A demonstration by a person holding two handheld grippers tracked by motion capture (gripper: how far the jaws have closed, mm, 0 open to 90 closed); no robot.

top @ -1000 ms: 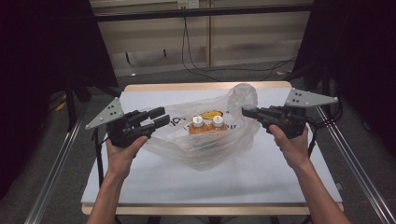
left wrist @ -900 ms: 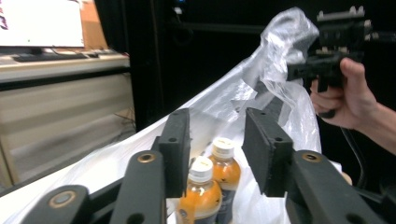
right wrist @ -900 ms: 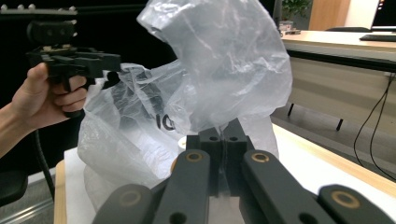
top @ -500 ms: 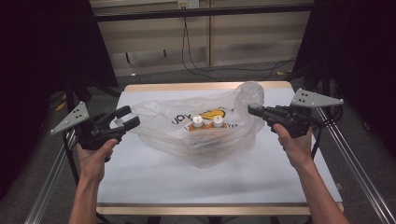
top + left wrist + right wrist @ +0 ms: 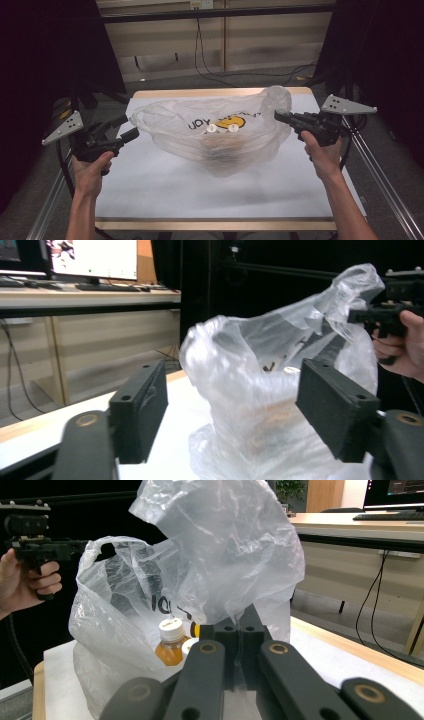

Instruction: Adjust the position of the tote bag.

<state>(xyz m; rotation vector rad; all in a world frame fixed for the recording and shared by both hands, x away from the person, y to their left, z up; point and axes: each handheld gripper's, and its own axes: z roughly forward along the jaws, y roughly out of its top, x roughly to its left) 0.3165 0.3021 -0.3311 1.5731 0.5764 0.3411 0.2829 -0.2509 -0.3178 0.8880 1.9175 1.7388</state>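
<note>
The clear plastic bag (image 5: 215,137) is lying across the middle of the white bench (image 5: 165,190), and its long axis is running from one hand to the other, left to right in the high view. Inside it, two bottles with white caps (image 5: 222,128) are sitting near the centre; in the right tool view one of them (image 5: 170,647) is showing orange content.

The right tool (image 5: 281,117) is holding the right end of the bag: its jaws are closed flat on a fold of the film, and in its own view the film (image 5: 220,555) is rising straight up from the pinch. So this side is already taken.

The left tool (image 5: 125,127) is standing just beside the left end of the bag, where the handle loop (image 5: 145,117) is, but it is not touching it. Its jaws have just been opening and are now standing wide, with nothing pressed between them. In the left tool view the crumpled film (image 5: 235,375) is lying ahead between the two black jaws (image 5: 240,415), a little toward the right one.

I judge that the next move belongs to the left hand, because it is the nearer one to the free handle. The handle is lying forward of this tool and slightly to the bag's side, so a short push along the bag's long axis should bring the film between the jaws.
</note>
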